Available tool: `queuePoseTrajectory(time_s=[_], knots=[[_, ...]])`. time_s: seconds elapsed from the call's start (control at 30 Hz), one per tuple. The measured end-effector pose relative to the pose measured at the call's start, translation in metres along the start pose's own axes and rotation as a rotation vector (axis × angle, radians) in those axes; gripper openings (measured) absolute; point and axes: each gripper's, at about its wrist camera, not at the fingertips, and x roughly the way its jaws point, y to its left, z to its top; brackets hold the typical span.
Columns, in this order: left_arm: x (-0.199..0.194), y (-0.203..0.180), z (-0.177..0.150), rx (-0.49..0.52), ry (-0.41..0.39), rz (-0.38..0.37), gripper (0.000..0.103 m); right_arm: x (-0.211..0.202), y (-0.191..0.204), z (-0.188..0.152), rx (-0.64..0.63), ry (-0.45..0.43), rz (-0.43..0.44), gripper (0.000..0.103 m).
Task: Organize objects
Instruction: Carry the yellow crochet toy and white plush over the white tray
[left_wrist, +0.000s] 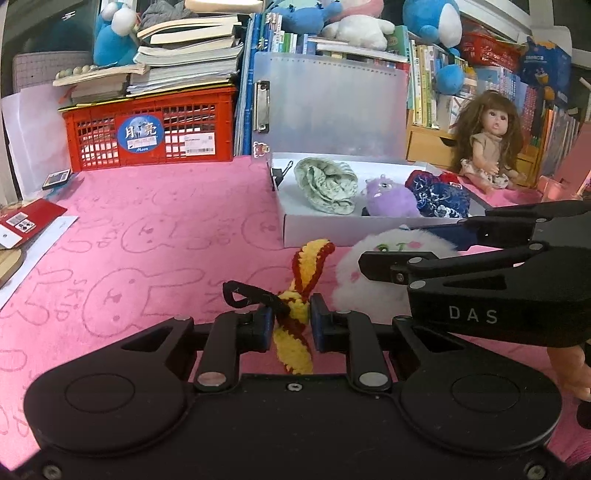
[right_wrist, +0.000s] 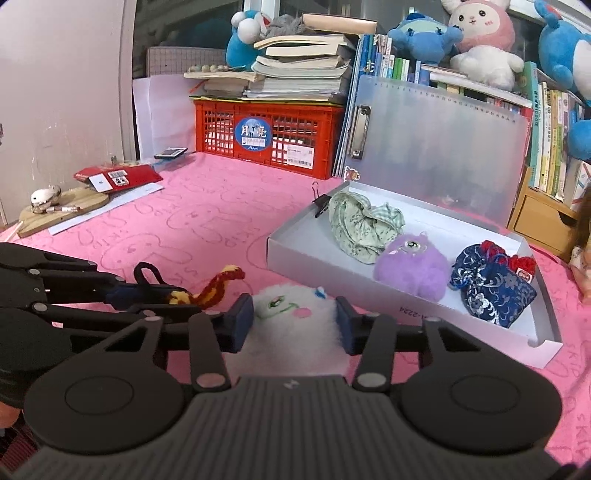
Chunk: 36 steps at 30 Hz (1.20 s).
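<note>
A yellow-and-red crocheted toy (left_wrist: 310, 266) with a black cord loop (left_wrist: 236, 295) lies on the pink cloth. My left gripper (left_wrist: 291, 326) is shut on its middle. To its right sits a white fluffy plush (left_wrist: 354, 291) with a stitched face. In the right wrist view, my right gripper (right_wrist: 293, 321) has both blue pads against the sides of the white plush (right_wrist: 291, 306). My left gripper (right_wrist: 173, 295) and the crocheted toy (right_wrist: 218, 282) show at the left there. Behind stands an open white box (right_wrist: 295, 251) holding a green cloth pouch (right_wrist: 358, 225), a purple plush (right_wrist: 410, 266) and a blue brocade pouch (right_wrist: 491, 291).
A clear clipboard (right_wrist: 436, 147) leans behind the box. A red crate (right_wrist: 269, 133) under stacked books stands at the back. A doll (left_wrist: 487, 140) sits at the far right. A red packet (right_wrist: 118, 177) and a wooden board (right_wrist: 62, 210) lie at the left.
</note>
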Motion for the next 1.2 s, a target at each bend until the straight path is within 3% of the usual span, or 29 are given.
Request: queuePoseTrajectory(time_s=[0.2, 0.3, 0.33, 0.43, 0.57, 0.83, 0.97, 1.2], knots=[[-0.001, 0.003, -0.002, -0.001, 0.008, 0.017, 0.019, -0.004, -0.003, -0.003, -0.001, -0.003, -0.003, 0.049], [-0.001, 0.008, -0.004, -0.011, 0.009, 0.029, 0.019, -0.003, -0.006, -0.006, 0.0, -0.002, -0.013, 0.056], [-0.001, 0.009, -0.004, -0.014, 0.01, 0.033, 0.019, -0.003, -0.007, -0.006, -0.001, -0.002, -0.014, 0.067], [0.0, 0.011, -0.006, -0.019, 0.016, 0.036, 0.019, -0.002, -0.006, -0.012, -0.016, 0.009, 0.0, 0.077], [0.003, 0.009, -0.01, -0.013, 0.026, 0.033, 0.019, 0.004, 0.003, -0.019, -0.076, 0.028, -0.015, 0.085], [0.006, 0.006, -0.014, -0.006, 0.026, 0.047, 0.019, 0.016, 0.002, -0.025, -0.053, 0.074, -0.025, 0.086], [0.007, 0.004, -0.013, -0.009, 0.024, 0.056, 0.018, 0.015, -0.001, -0.024, -0.014, 0.077, 0.0, 0.073], [0.001, 0.006, -0.005, -0.029, -0.003, 0.039, 0.019, 0.005, 0.0, -0.02, -0.001, 0.038, -0.007, 0.072]])
